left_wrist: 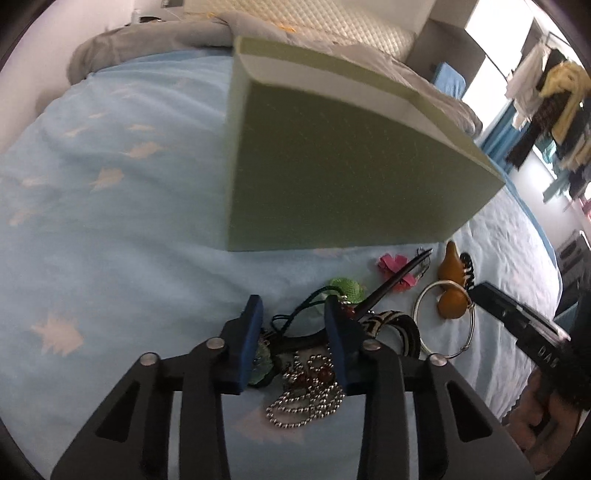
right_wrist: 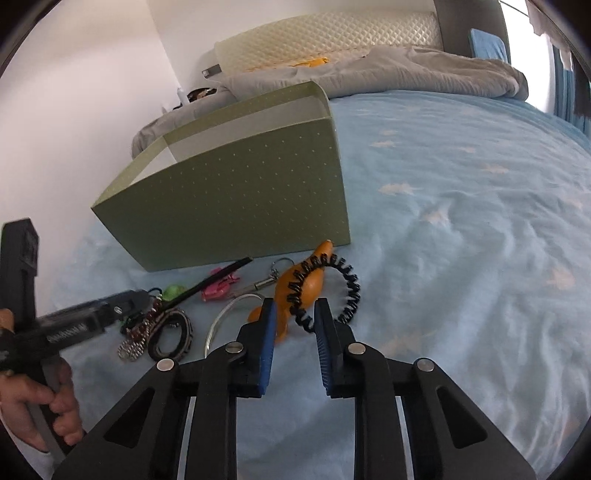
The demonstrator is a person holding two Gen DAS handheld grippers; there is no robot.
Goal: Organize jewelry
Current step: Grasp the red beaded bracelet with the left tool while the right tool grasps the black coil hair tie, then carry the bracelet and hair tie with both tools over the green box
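An open green box point(left_wrist: 332, 162) point(right_wrist: 236, 206) stands on the bed. Jewelry lies in front of it: a silver bead chain point(left_wrist: 306, 398), a patterned bangle point(left_wrist: 399, 328) point(right_wrist: 173, 332), a green charm point(left_wrist: 347, 288), a dark hair stick point(left_wrist: 391, 284) point(right_wrist: 210, 280), a pink clip point(left_wrist: 391, 264) point(right_wrist: 221, 288), a silver ring bangle point(left_wrist: 443, 321), an orange gourd point(left_wrist: 452, 291) point(right_wrist: 306, 284) and a black coil band point(right_wrist: 343, 291). My left gripper point(left_wrist: 293, 314) is open over the chain pile. My right gripper point(right_wrist: 295, 310) is open, straddling the gourd's lower end and the coil band.
The blue bedsheet point(right_wrist: 461, 221) spreads to the right. A grey blanket point(right_wrist: 406, 70) and a quilted headboard point(right_wrist: 332, 33) lie behind the box. Clothes hang at the far right point(left_wrist: 554, 103). The right gripper's body point(left_wrist: 524, 325) shows beside the ring bangle.
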